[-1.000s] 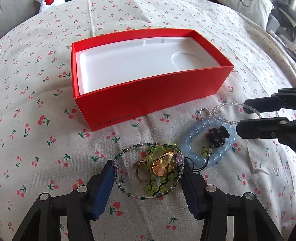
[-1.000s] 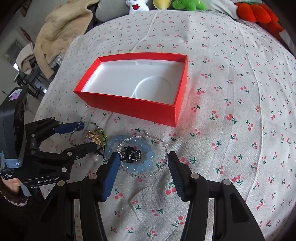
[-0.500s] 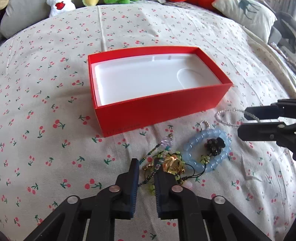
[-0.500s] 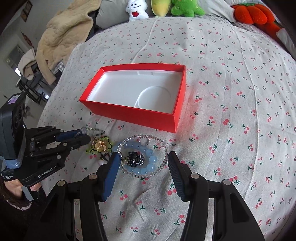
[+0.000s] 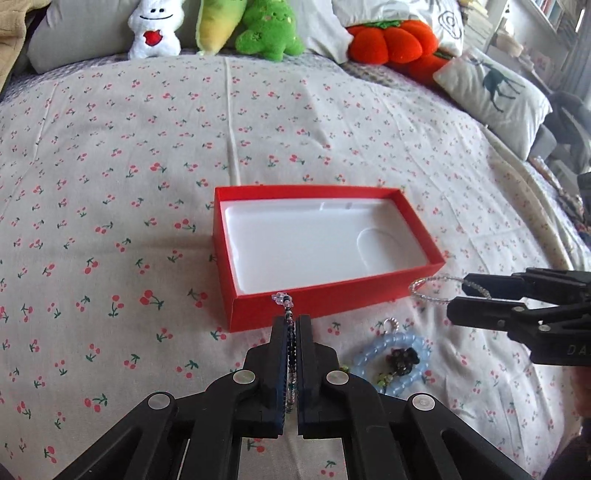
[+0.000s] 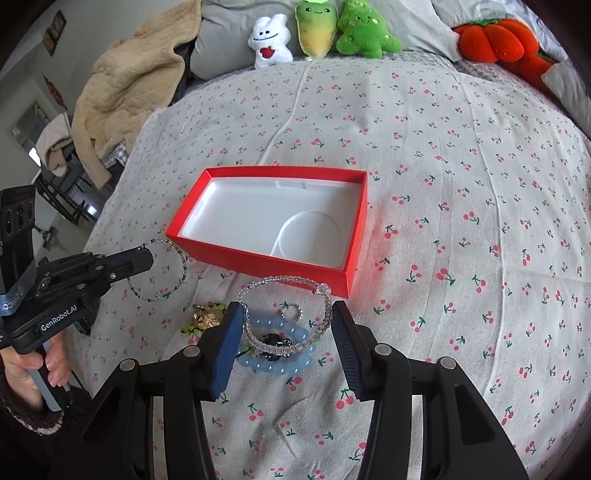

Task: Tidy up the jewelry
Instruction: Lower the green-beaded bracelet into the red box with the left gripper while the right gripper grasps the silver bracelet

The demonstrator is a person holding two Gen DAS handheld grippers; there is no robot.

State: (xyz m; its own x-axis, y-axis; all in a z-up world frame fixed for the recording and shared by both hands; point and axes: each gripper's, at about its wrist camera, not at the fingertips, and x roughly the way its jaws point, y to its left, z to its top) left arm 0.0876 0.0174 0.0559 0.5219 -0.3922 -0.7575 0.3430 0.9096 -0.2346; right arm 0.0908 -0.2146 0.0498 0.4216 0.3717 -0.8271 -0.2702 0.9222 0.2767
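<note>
A red box [image 5: 332, 299] with a white insert lies open on the cherry-print bed; it also shows in the right wrist view [image 6: 258, 258]. My left gripper [image 5: 291, 325] is shut on a thin dark beaded bracelet [image 6: 173, 273], lifted in front of the box. My right gripper [image 6: 286, 321] has its jaws wide apart, with a clear bead bracelet [image 6: 295, 284] stretched between the pads and raised off the bed. Below lie a blue bead bracelet [image 6: 291, 338], a black charm [image 6: 275, 341], a small ring [image 6: 293, 312] and a green-gold piece [image 6: 207, 317].
Plush toys [image 5: 221, 26] and pillows [image 5: 495, 88] line the far edge of the bed. A beige blanket [image 6: 125, 88] hangs at the left. The cherry-print sheet [image 6: 461, 221] spreads to the right of the box.
My left gripper lifted the thin beaded bracelet off the green-gold piece and rose toward the box. My right gripper raised the clear bracelet off the blue one.
</note>
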